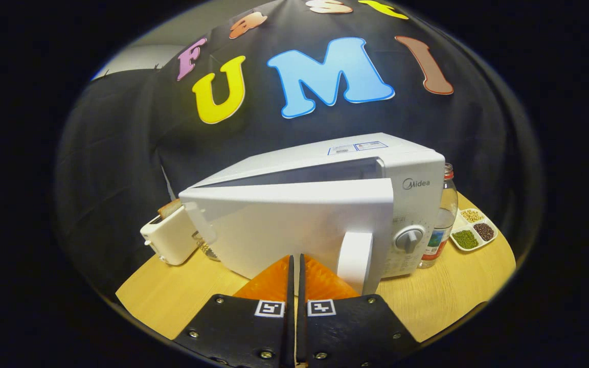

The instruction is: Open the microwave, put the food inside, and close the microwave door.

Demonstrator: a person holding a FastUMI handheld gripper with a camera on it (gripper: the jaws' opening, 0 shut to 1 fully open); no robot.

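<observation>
Microwave (325, 204) door (284, 230) ajar, handle edge beside fingertips | tongs (295, 263) clenched, empty | table (453, 301) bare rightward

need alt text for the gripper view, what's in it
The gripper, orange fingers shut together, points at the partly open door of a white microwave on a wooden table. A toaster stands left of it; a bottle and a tray of beans stand right.

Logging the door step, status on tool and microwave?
Tool shut, empty, fingertips at the microwave door. Door ajar, swung partway from the microwave; handle just right of the fingers. Nothing between tool and door.
</observation>
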